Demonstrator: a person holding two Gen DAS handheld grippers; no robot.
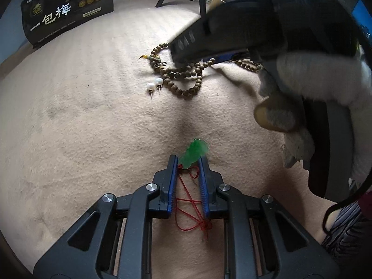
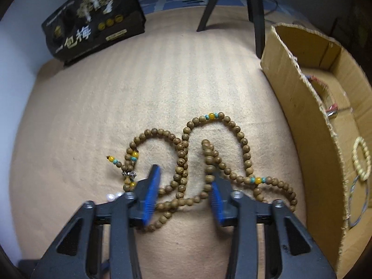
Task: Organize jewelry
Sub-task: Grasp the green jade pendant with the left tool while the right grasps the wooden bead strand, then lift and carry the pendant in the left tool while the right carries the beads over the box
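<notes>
Beige cloth (image 1: 81,127) covers the whole work surface. Far off to the upper left of both grippers a black printed bag (image 1: 67,11) stands at the cloth's back edge. The left gripper (image 1: 188,160) points steeply down, its blue pads narrowed around the lower end of a green jade pendant (image 1: 194,154); whether they actually press on it I cannot tell. The pendant's red cord (image 1: 190,207) trails back between the fingers. Ahead and slightly left of it lie two pearl earrings (image 1: 154,84), just beside a wooden bead necklace (image 2: 209,153). The right gripper (image 2: 184,176), held in a gloved hand (image 1: 325,81), stands open over that necklace, several loops lying between its fingers. Right of it sits a cardboard box (image 2: 309,121) with a pale bead bracelet (image 2: 361,159) inside.
</notes>
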